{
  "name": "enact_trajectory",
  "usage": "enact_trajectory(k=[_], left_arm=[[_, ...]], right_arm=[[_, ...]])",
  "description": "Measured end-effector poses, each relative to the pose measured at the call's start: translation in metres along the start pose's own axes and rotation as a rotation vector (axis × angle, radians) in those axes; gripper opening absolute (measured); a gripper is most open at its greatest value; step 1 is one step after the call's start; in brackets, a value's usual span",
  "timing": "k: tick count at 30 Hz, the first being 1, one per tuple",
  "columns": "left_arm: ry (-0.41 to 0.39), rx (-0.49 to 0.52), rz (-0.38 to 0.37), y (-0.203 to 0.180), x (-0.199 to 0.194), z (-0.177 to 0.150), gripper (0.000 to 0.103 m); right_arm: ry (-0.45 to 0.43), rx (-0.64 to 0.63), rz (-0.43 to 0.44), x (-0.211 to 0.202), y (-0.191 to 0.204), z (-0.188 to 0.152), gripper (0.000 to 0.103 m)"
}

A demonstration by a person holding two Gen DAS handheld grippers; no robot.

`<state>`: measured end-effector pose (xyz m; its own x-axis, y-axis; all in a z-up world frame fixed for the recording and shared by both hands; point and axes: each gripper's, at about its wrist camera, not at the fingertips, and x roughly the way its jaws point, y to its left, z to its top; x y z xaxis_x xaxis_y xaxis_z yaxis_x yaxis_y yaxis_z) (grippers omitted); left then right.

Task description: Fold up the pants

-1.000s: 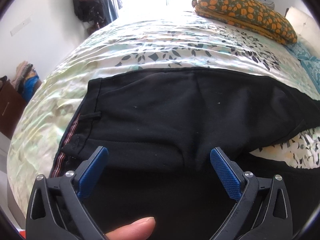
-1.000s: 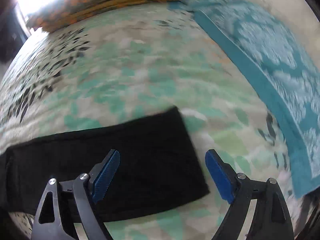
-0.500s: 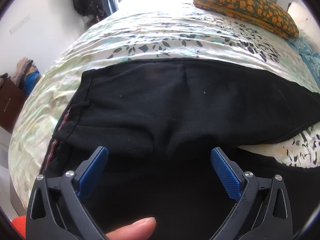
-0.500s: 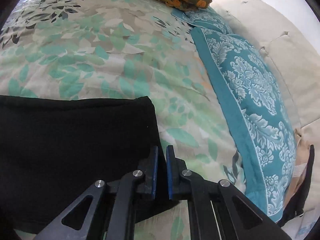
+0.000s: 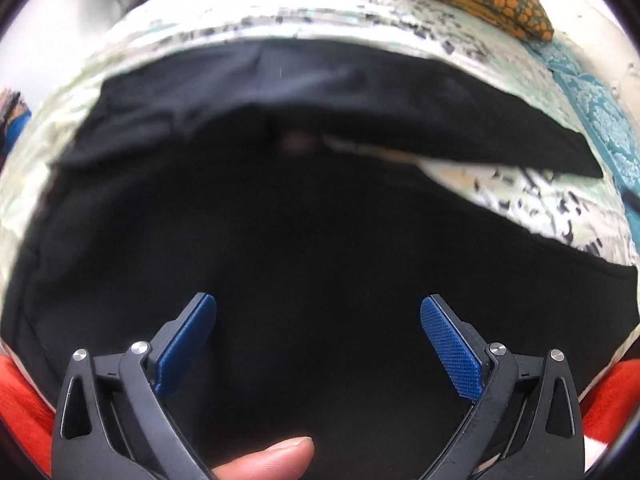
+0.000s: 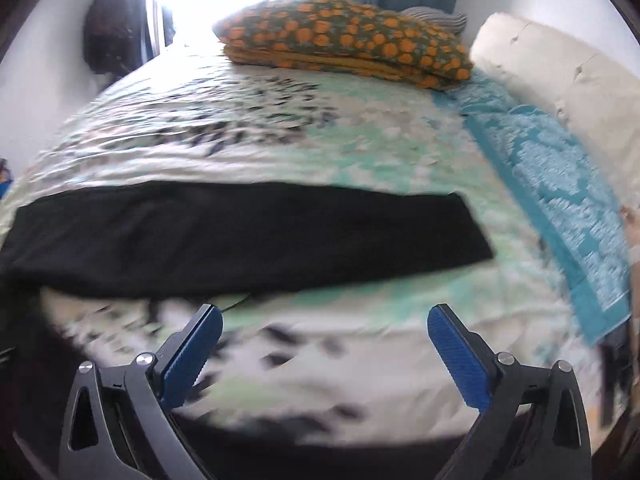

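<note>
Black pants (image 5: pixel 304 220) lie spread on the leaf-patterned bedspread (image 5: pixel 520 188). In the left wrist view they fill most of the frame, with the far leg (image 5: pixel 460 120) stretching right. My left gripper (image 5: pixel 318 324) is open and empty just above the near part of the pants. In the right wrist view the far leg (image 6: pixel 248 236) lies flat across the bed (image 6: pixel 360 152). My right gripper (image 6: pixel 324 332) is open and empty over the bedspread, short of that leg. Both views are motion-blurred.
An orange-spotted folded blanket (image 6: pixel 344 36) lies at the far end of the bed. A teal patterned cloth (image 6: pixel 560 184) runs along the right side, beside a cream cushion (image 6: pixel 568 76). A dark bag (image 6: pixel 112 24) hangs on the left wall.
My right gripper, shut on the leg's end half a second ago, has opened and pulled back. My left gripper has moved down and closer over the pants, staying open.
</note>
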<state>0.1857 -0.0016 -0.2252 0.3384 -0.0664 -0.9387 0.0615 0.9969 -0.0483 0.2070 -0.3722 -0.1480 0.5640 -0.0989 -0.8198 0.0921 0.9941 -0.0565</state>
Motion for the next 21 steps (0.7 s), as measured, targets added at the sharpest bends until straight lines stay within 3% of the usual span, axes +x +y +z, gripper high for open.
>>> enact_trajectory(k=[1, 3, 5, 7, 8, 9, 12, 15, 18, 19, 21], left_arm=[[0.005, 0.031, 0.047, -0.003, 0.007, -0.006, 0.102], [-0.077, 0.116, 0.099, -0.012, 0.004, -0.019, 0.103], [-0.061, 0.147, 0.11, -0.014, -0.001, -0.027, 0.103], [-0.022, 0.139, 0.1, -0.008, -0.005, -0.034, 0.103], [-0.007, 0.142, 0.093, -0.005, -0.008, -0.038, 0.103], [0.005, 0.151, 0.084, -0.001, -0.011, -0.041, 0.103], [0.052, 0.141, 0.055, 0.009, -0.016, -0.044, 0.103], [0.066, 0.062, 0.081, 0.026, -0.024, -0.047, 0.103], [0.058, -0.026, 0.109, 0.045, -0.028, -0.051, 0.103], [0.05, -0.038, 0.109, 0.048, -0.028, -0.052, 0.103], [0.04, -0.035, 0.126, 0.047, -0.027, -0.054, 0.103]], right_arm=[[0.023, 0.001, 0.078, -0.007, 0.026, -0.023, 0.103], [0.062, -0.022, 0.154, -0.013, 0.074, -0.065, 0.103], [0.111, -0.049, 0.158, -0.005, 0.108, -0.104, 0.102], [0.212, -0.076, 0.146, 0.011, 0.12, -0.136, 0.103], [0.214, -0.095, 0.132, 0.012, 0.118, -0.148, 0.103], [0.172, -0.105, 0.148, 0.004, 0.111, -0.152, 0.103], [0.209, -0.076, 0.108, 0.003, 0.071, -0.151, 0.103], [0.218, 0.05, -0.038, 0.003, 0.002, -0.154, 0.103], [0.225, 0.364, -0.157, -0.001, -0.091, -0.171, 0.103], [0.197, 0.502, -0.162, -0.008, -0.118, -0.178, 0.103], [0.107, 0.613, -0.151, -0.026, -0.135, -0.181, 0.103]])
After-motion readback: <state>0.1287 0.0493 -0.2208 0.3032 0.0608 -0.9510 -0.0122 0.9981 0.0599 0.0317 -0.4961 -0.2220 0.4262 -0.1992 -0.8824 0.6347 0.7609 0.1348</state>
